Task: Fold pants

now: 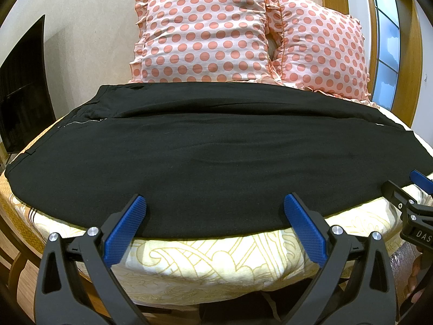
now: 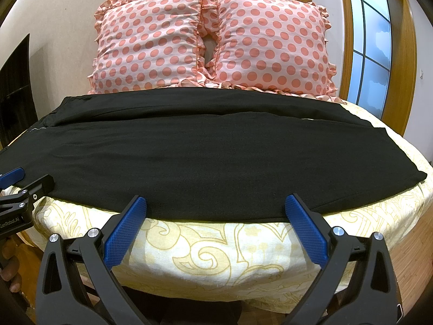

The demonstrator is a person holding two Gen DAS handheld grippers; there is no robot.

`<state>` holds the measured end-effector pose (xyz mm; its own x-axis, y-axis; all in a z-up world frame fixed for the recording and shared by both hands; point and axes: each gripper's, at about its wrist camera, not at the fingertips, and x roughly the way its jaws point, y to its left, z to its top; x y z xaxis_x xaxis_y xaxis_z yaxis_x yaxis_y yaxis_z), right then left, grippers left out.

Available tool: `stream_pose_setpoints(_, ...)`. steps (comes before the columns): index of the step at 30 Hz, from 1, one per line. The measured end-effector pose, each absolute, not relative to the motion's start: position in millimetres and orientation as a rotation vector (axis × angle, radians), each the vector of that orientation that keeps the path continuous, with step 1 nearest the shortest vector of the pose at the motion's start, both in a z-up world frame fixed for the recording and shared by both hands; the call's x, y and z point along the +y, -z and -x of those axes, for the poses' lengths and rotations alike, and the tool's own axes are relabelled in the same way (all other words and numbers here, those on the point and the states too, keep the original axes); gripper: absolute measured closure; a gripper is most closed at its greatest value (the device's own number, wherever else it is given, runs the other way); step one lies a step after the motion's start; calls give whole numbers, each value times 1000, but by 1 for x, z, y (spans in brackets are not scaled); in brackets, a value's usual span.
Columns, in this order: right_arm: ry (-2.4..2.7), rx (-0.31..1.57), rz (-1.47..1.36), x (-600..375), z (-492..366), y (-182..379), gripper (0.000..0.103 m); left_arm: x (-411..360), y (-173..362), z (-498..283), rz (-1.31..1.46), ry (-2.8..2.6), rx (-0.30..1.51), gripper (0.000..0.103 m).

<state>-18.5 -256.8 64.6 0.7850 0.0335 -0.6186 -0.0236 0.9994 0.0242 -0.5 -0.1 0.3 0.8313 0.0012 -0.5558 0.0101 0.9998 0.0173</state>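
The left claw (image 1: 213, 203) is spread wide, its blue pads (image 1: 125, 231) hanging just over the near hem of the pants (image 1: 205, 157) and pinching nothing. The right claw (image 2: 215, 203) is spread just as wide, also empty, poised at the same near edge. In the left view the right claw shows at 3 o'clock, beside the pants' edge; in the right view the left claw shows at 9 o'clock, likewise close to the cloth.

The pants are black and lie flat across the bed (image 2: 216, 254), stretched sideways from 9 to 3 o'clock. The waist end, with a short zip (image 1: 81, 122), sits toward 9 o'clock; the leg ends (image 2: 400, 168) taper toward 3 o'clock. One leg lies nearer the claws, the other behind it, with a long seam between them.

Under the pants the bed wears a cream sheet with a yellow scroll pattern. At 12 o'clock two pink pillows (image 2: 151, 40) with coral dots stand side by side against the wall, touching each other, just behind the far edge of the pants. A dark screen (image 1: 24, 86) stands at 9 o'clock, and a window (image 2: 370, 48) in a wooden frame at 2 o'clock.
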Motion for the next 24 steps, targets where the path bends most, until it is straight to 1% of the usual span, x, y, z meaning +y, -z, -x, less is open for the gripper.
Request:
stream_pose_setpoints(18,-33,670,-13,-256,18,-65,1,0,0,0,-23,5,592,2)
stream_pose_setpoints(24,-84,704,-10,-262,11,-74,1,1,-1,-1,-24,11,610,2)
